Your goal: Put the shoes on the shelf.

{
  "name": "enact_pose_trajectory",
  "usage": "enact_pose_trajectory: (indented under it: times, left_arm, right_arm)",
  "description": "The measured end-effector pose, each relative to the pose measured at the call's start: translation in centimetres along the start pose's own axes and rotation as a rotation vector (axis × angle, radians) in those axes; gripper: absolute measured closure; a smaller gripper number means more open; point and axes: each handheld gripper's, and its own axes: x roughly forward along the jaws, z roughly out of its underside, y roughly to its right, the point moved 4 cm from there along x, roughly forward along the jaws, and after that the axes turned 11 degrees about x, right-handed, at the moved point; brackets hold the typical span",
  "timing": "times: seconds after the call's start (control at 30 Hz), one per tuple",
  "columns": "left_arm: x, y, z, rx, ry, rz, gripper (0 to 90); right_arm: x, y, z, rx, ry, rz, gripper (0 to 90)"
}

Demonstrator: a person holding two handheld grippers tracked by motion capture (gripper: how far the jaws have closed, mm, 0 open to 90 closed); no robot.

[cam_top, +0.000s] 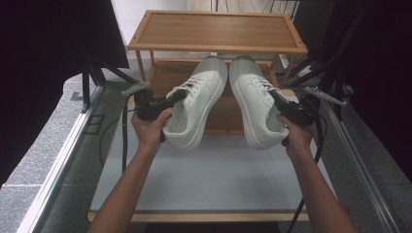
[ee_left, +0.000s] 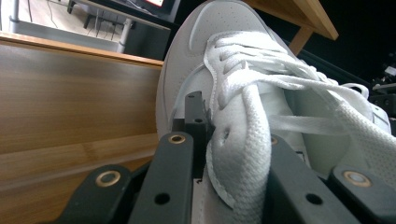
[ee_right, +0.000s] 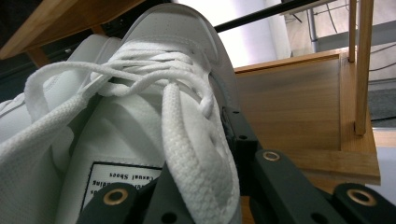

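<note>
Both tongs are gripping shoes: the left gripper (cam_top: 171, 98) is clamping the collar of the left shoe (cam_top: 199, 99), and the right gripper (cam_top: 281, 104) is pinching the right shoe (cam_top: 255, 99) the same way, one jaw inside the opening and one outside in each gripper view. The shoes are hanging in the air side by side, toes pointing away and up, just in front of the rack (cam_top: 216, 31) and over the far edge of the desk (cam_top: 214, 177), with their toes nearing the lower shelf (cam_top: 165, 73). Each grip is biting only soft collar fabric and a loop of lace (ee_left: 243, 154), so a shoe could be slipping or swinging out if the jaws are easing or the hand is jerking; the hanging heel is pulling down on that thin hold. The toes could also be knocking the top shelf's front edge while going in, since the gap looks low. The two shoes are close together and may be bumping each other. Both forearms are reaching forward from the near edge, wrists tilting up, the left hand (cam_top: 148, 128) and right hand (cam_top: 297, 133) wrapping the handles at about equal height.
</note>
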Motion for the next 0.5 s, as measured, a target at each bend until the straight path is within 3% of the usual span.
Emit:
enact_pose_trajectory:
  times: [0.5]
  left_arm:
    - [1.5,-1.2,-0.7,-0.055,-0.004,-0.051,82.6]
  right_arm:
    - [2.0,0.1,-0.9,0.008,0.001,0.054,83.4]
